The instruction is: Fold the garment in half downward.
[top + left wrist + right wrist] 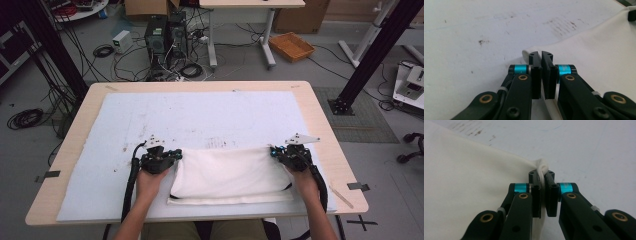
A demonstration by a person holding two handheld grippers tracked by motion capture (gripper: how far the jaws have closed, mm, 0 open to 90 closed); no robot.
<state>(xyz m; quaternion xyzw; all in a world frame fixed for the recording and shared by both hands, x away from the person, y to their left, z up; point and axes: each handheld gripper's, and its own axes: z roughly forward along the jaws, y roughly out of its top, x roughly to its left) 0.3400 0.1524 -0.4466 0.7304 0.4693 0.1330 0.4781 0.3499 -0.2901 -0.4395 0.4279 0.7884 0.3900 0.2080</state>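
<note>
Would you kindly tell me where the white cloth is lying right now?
In the high view, the white cloth lies on the near middle of the white mat, pinched at its far corners by the left hand-held gripper and right hand-held gripper.

An orange tray (291,46) and computer towers (166,34) sit on the floor beyond the table (320,125).

Two bare forearms come in from the bottom of the high view, spread well apart, each hand wrapped around a black gripper and angled slightly inward. The left gripper (176,154) lies low and level, its jaws pressed together. The right gripper (274,151) mirrors it on the other side, its jaws likewise closed tight.
</note>
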